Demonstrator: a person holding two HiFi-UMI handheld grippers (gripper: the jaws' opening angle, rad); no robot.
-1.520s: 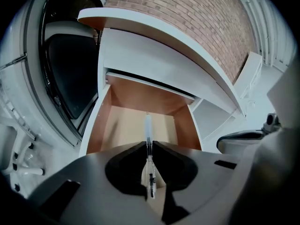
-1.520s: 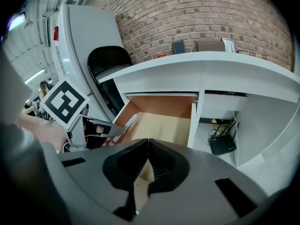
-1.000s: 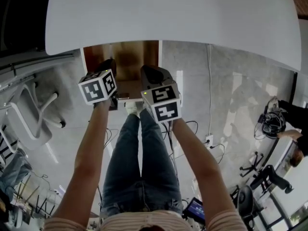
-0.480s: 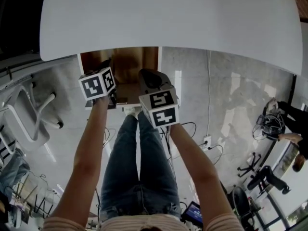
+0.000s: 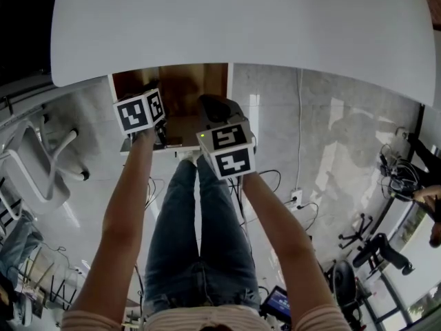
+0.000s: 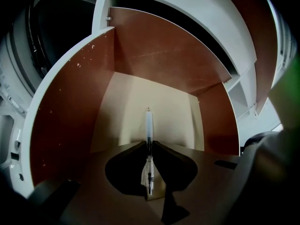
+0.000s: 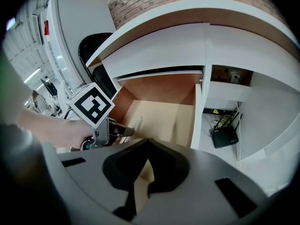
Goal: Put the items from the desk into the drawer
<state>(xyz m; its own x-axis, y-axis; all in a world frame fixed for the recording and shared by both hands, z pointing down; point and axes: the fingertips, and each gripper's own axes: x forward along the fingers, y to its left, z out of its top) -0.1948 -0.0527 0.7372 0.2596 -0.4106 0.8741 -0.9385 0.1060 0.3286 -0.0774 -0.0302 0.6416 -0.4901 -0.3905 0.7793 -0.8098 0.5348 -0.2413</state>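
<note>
Grips a pen [image 6: 149, 121] in the left tongs [image 6: 148, 143], clenched on the dark lower barrel, with the pale end sticking straight out ahead along the line of the jaws. Points that long axis steeply down into the open drawer [image 6: 70, 107], toward its back wall and roughly parallel to its brown side walls. Holds the pen above the drawer's pale floor, apparently not touching it, and nearer the drawer's left wall than its right.

Carries nothing in the right tongs [image 7: 146, 143]: jaws pressed together on empty air, poised near the drawer's front edge and aimed down into the drawer as well. Shows no other item lying inside the drawer, as far as either gripper view reaches.

Sets the drawer just under the near edge of the white counter [image 5: 241, 26], pulled out toward the person.

Seems to call next for only a short drop and a release, with the pen already over the drawer and no sideways travel needed. Favours the left hand, as the nearer one and the one with the load. Risks a slide or roll toward the drawer's back if let go with the axis this steep; probably better laid flatter, lengthwise on the drawer floor.
</note>
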